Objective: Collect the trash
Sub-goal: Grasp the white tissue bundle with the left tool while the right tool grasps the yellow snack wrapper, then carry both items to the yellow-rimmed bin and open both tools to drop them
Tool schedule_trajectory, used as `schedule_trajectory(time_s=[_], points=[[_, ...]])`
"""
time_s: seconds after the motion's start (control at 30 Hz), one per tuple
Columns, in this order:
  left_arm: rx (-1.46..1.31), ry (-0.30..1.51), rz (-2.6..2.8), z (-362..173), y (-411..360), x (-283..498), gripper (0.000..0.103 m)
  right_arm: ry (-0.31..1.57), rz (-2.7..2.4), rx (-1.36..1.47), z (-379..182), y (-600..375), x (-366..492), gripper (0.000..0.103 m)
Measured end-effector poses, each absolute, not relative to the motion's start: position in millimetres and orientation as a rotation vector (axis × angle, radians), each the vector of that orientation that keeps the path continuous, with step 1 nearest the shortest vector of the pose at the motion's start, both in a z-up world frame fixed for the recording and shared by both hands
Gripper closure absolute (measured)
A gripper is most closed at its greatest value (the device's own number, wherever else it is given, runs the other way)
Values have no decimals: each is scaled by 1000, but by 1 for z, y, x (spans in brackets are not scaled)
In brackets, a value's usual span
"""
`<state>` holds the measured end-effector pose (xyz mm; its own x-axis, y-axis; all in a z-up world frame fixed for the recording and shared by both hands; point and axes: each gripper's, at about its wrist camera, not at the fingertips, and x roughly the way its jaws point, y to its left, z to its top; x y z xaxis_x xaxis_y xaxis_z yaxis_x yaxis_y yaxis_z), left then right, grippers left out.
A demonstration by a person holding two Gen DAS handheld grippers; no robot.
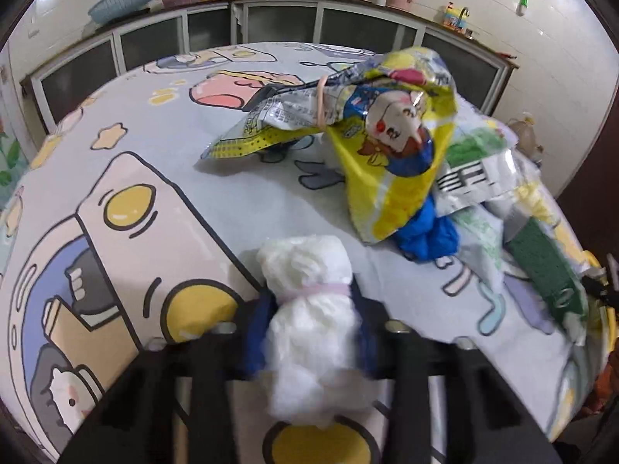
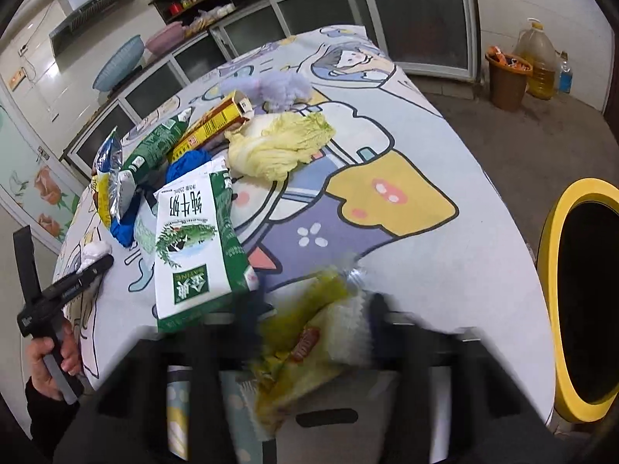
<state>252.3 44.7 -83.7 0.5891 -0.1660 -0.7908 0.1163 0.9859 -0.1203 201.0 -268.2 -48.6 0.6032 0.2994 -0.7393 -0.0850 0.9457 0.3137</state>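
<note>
My left gripper (image 1: 313,332) is shut on a white crumpled tissue wad (image 1: 309,309) just above the cartoon-print tablecloth (image 1: 154,178); it also shows in the right wrist view (image 2: 93,266). My right gripper (image 2: 313,328) is shut on a yellow snack wrapper (image 2: 305,344), blurred by motion, over the table's near edge. A yellow cartoon snack bag (image 1: 387,131) with a rubber band lies ahead of the left gripper. A yellow-rimmed trash bin (image 2: 580,297) stands at the right beside the table.
On the table lie a green-white milk carton (image 2: 193,247), a blue cloth (image 1: 425,236), cabbage leaves (image 2: 278,143), a yellow box (image 2: 216,123), a lilac fluffy thing (image 2: 278,89) and green packets (image 1: 541,270). Cabinets (image 1: 271,23) line the far wall. An orange bucket (image 2: 506,77) and an oil jug (image 2: 536,62) stand on the floor.
</note>
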Motion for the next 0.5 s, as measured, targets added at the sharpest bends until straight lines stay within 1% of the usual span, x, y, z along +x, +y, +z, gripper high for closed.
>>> schedule_trajectory(time_s=[0.03,0.1,0.3,0.5], points=[[-79,921,-171,-80,48,250,72,892,236,277,-46,-271,199,86],[-68,905,-175,-74,50,243,72,870,239,276,-39,-273,194,88],[-62,824,-224,-43,49,214,72,754,244,255,-3,-284,169,88],[-44,773,-242,-21,50,187,72,711,235,254,15,-294,154,88]])
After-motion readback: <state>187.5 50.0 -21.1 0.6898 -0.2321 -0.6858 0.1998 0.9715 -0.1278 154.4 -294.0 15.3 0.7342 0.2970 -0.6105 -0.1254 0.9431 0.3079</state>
